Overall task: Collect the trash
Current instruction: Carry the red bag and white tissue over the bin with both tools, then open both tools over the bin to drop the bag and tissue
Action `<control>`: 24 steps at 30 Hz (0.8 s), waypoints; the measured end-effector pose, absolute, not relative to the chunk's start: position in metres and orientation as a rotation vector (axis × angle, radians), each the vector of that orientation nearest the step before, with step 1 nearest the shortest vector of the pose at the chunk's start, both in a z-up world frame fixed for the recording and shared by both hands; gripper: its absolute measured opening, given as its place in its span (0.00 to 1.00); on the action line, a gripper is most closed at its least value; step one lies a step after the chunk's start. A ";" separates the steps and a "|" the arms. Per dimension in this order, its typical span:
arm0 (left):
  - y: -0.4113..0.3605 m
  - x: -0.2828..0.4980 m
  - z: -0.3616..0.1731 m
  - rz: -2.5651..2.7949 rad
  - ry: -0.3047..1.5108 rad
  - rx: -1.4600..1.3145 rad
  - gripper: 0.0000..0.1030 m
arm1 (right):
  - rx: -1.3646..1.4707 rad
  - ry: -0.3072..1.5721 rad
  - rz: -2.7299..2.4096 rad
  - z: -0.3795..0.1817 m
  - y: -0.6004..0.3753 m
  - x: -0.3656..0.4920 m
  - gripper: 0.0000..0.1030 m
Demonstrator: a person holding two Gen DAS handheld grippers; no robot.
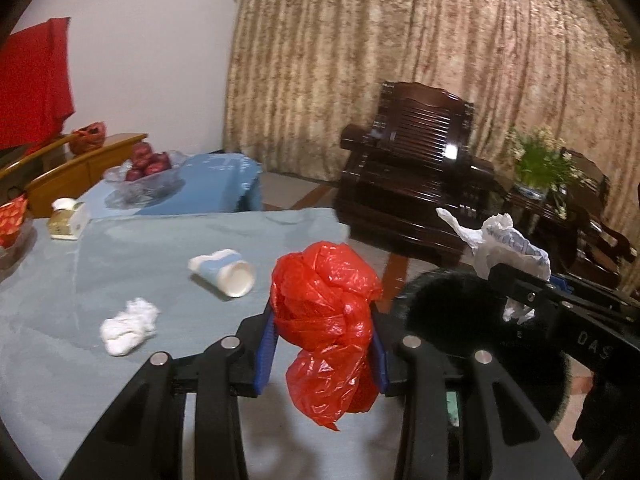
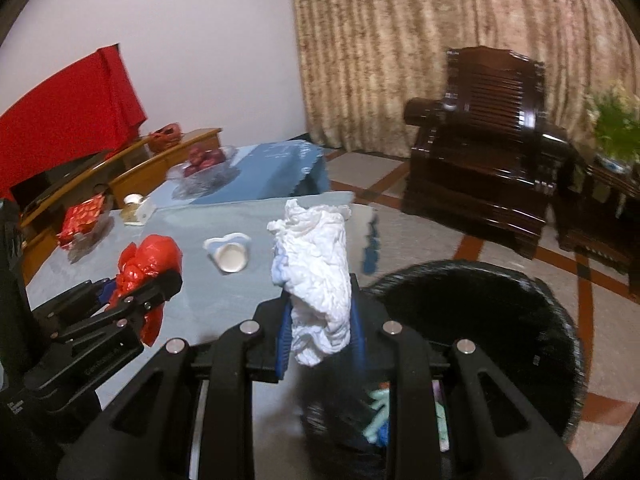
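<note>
Behind: beige crumpled curtain, dark wooden armchair. Carrying both loads off the blue-clothed worktop toward the black round bin beside it. Left hand-held gripper clamping the crumpled red plastic bag; right hand-held gripper pinching the white crumpled tissue wad. Keeping both grips firm, centring over the bin mouth before releasing, probably one at a time.

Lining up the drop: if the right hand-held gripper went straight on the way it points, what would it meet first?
Probably the round black bin, whose open mouth lies just below and ahead of the right hand-held gripper holding the crumpled white paper wad. Depth is unclear; it may clip the rim.
</note>
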State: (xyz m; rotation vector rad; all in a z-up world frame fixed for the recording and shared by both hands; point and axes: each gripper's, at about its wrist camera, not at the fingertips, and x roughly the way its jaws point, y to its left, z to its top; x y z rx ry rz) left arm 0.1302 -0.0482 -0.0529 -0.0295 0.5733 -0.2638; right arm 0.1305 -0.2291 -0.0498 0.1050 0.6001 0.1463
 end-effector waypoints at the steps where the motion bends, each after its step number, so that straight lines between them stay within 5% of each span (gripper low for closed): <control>1: -0.056 0.130 -0.054 -0.281 0.577 -0.027 0.38 | 0.107 0.601 0.131 -0.051 -0.237 0.128 0.22; 24: -0.196 0.142 -0.091 -0.539 0.625 0.069 0.38 | 0.162 0.697 -0.125 -0.107 -0.357 0.103 0.23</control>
